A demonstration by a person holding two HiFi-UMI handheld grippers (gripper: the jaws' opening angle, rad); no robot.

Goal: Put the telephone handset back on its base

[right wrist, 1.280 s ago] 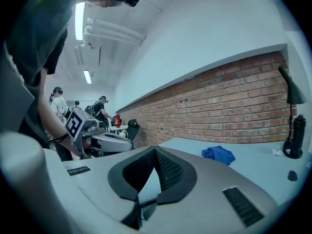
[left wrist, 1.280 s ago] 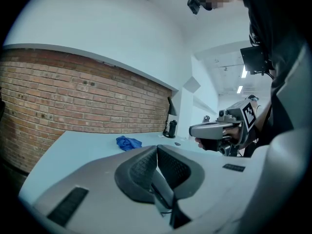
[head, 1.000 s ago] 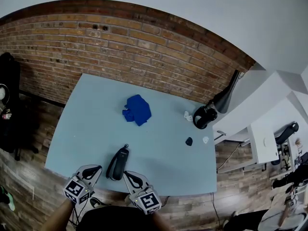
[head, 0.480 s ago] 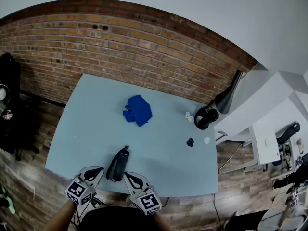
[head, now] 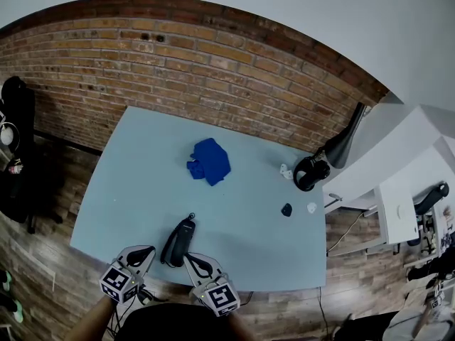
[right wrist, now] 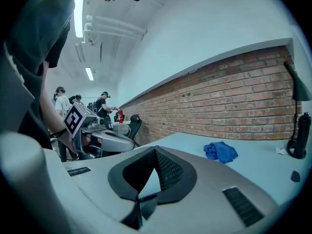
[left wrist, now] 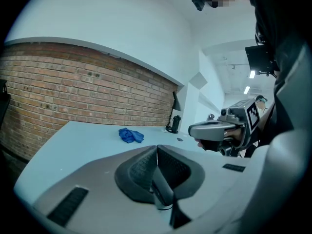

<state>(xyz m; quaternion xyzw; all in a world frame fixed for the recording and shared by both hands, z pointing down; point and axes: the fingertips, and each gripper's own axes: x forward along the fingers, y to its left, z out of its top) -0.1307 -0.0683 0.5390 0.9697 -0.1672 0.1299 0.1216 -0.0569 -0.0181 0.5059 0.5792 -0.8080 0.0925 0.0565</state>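
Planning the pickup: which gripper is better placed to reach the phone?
Right, probably. The right gripper tip sits beside the phone; the left gripper is a bit farther off. Both are shut and empty.

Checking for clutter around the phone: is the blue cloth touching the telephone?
Apart. The head view shows a stretch of bare table between the blue cloth and the telephone.

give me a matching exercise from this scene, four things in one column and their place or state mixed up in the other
1. blue cloth
2. telephone
3. black lamp
4. left gripper

a. jaws shut, nothing between them
b. table's far right corner, by the brick wall
c. table's near edge
d. mid-table, toward the wall

Pairs: 1-d, 2-c, 3-b, 4-a
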